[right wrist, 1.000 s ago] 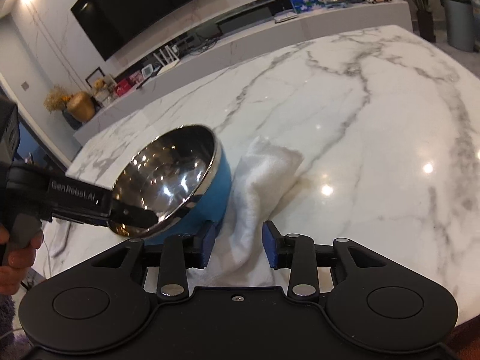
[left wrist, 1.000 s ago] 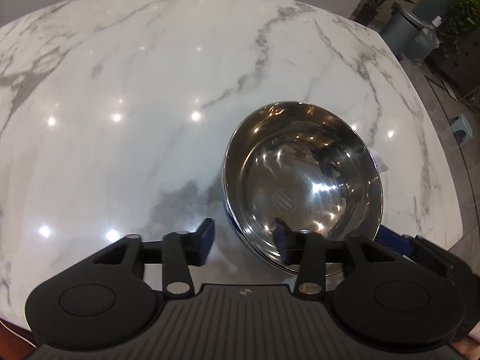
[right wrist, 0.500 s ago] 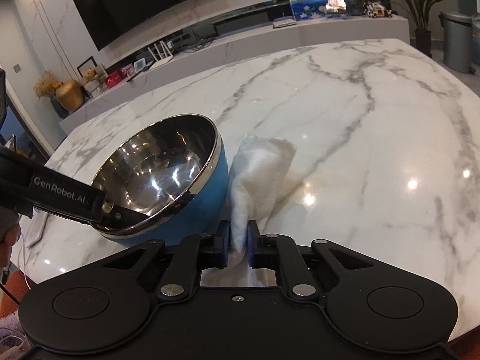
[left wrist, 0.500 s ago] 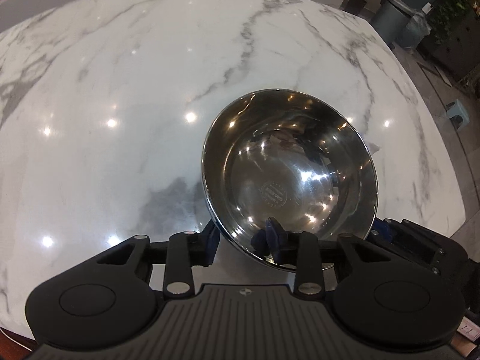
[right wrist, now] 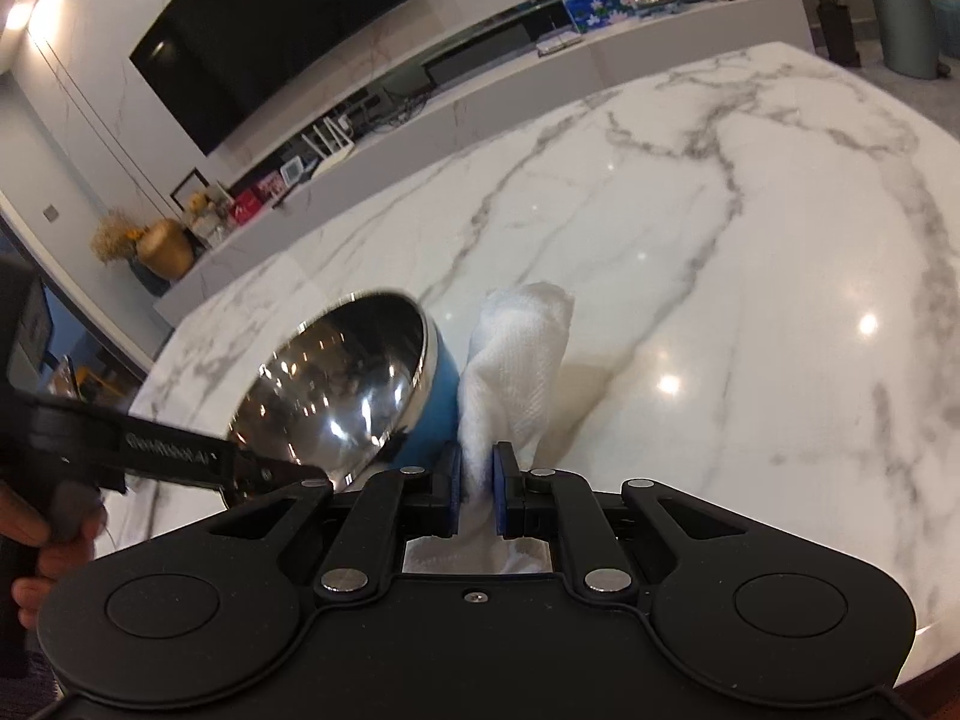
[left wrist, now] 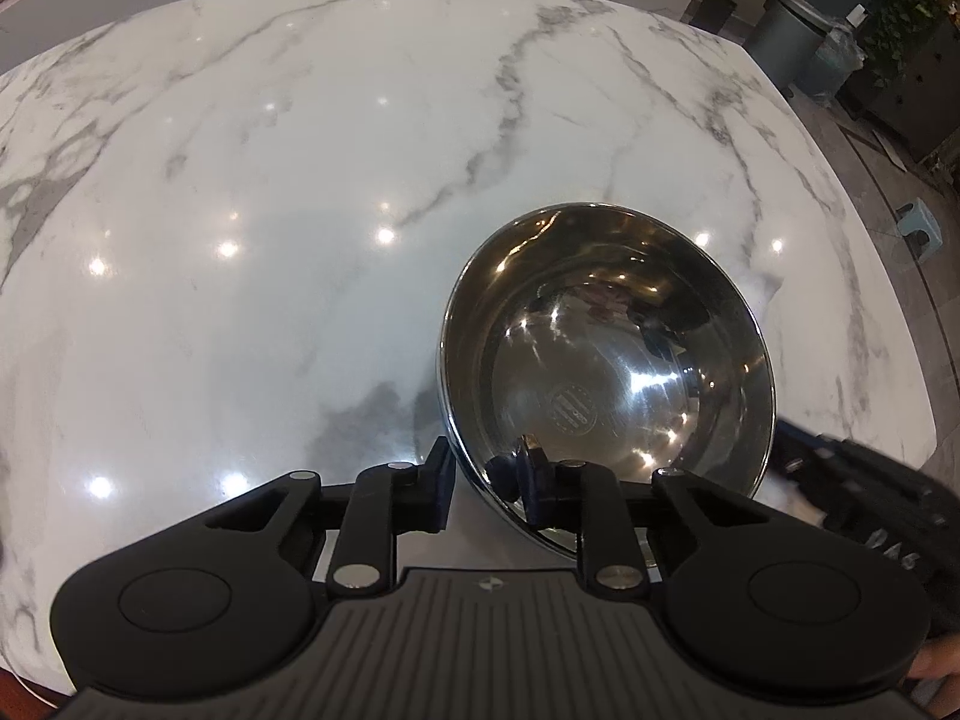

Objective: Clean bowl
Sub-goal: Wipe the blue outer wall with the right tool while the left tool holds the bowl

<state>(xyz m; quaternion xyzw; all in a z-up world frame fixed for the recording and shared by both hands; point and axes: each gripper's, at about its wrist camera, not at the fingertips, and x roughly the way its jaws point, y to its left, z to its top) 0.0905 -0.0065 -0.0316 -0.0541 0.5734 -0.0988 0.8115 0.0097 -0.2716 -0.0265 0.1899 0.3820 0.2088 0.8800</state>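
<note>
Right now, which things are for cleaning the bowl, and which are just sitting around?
For the job:
steel bowl
white cloth
left gripper
right gripper

Just around:
marble table
TV
golden vase
grey bin

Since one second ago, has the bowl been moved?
Yes. The bowl, gripped by the left gripper, is tilted steeper and lifted against the marble table.
</note>
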